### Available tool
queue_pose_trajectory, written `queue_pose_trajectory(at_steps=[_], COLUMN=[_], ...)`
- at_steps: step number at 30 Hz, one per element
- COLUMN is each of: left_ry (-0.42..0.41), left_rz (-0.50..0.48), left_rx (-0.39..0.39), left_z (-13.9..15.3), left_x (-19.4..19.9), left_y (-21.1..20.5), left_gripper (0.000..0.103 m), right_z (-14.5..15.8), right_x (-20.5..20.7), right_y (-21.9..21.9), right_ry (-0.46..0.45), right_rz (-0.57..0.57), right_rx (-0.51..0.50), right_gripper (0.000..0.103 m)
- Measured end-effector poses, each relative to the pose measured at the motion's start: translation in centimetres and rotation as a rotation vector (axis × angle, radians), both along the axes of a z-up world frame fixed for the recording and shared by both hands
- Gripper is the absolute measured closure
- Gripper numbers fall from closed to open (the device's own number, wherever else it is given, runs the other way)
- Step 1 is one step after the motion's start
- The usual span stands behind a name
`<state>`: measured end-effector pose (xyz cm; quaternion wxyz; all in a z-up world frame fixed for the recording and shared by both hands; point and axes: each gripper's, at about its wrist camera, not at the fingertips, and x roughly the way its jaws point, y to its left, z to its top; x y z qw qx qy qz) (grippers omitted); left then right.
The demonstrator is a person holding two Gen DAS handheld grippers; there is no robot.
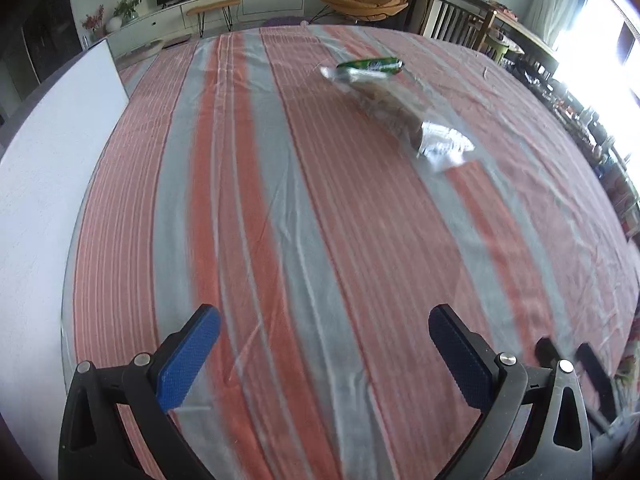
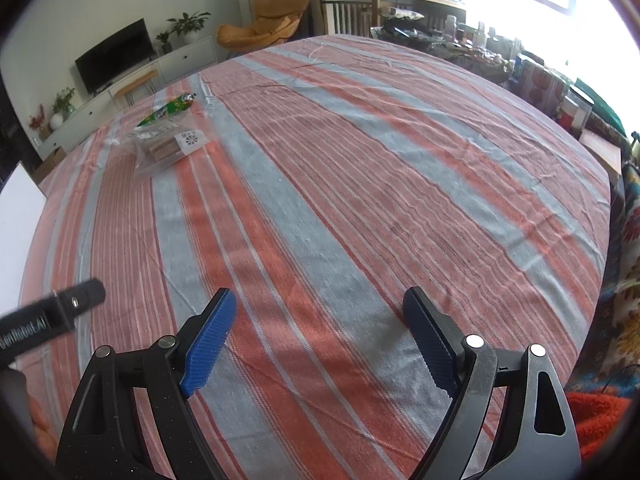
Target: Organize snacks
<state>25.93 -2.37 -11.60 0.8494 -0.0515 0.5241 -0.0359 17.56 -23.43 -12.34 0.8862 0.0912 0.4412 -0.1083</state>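
step: approach, nothing held | left claw (image 1: 324,348) apart, right claw (image 2: 320,340) apart | clear bag (image 1: 404,116), green pack (image 1: 370,66) far ahead | next: reach, clamp bag

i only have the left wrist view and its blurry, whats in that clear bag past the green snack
Observer: In the right wrist view the clear bag holds brown blocks and carries a white label with a printed code.
Operator: is the green snack touching it
Observer: The green snack lies just beyond the bag, close to it; I cannot tell whether they touch.
Operator: right gripper holding anything
Observer: No, the right gripper is open, with only the striped tablecloth between its pads.
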Motion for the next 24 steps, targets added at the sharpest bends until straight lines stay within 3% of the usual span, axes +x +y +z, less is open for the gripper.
queue_pose_trajectory(at_steps=[3,6,10,13,17,18,19,20,21,24], left_ry=[-0.021,0.039,0.038,0.056,0.098,0.082,0.059,0.042,0.042,0.014], left_rz=[-0.028,-0.077,-0.084,-0.087,-0.069,-0.07,-0.055,-0.039,-0.029,-0.033], left_rx=[-0.003,-0.008,0.048,0.115,0.294,0.267,0.215,0.134,0.049,0.024], left_z=[2.2,3.0,3.6,2.7,-0.6,-0.8,-0.6,-0.4,-0.4,-0.1], left_x=[3.2,7.7,13.0,16.0,17.7,17.3,16.5,15.5,14.3,10.1], left_y=[-1.7,-4.3,-7.9,-10.2,-11.2,-10.6,-9.4,-7.8,-6.1,-1.8], left_gripper=[0.0,0.0,0.0,0.0,0.0,0.001,0.006,0.032,0.049,0.054], right_z=[0.0,0.1,0.0,0.0,-0.1,-0.1,-0.1,-0.1,-0.1,-0.1], right_x=[0.0,0.0,0.1,0.2,0.4,0.4,0.4,0.4,0.4,0.4], right_y=[0.0,0.1,0.3,0.5,0.6,0.6,0.5,0.5,0.5,0.7], right_ry=[0.004,0.007,0.011,0.015,0.017,0.016,0.016,0.016,0.016,0.019], right_rz=[0.005,0.007,0.014,0.017,0.021,0.022,0.023,0.023,0.023,0.019], right_rx=[-0.01,-0.017,-0.027,-0.039,-0.044,-0.043,-0.042,-0.042,-0.042,-0.049], right_gripper=[0.014,0.014,0.012,0.012,0.012,0.012,0.012,0.012,0.012,0.012])
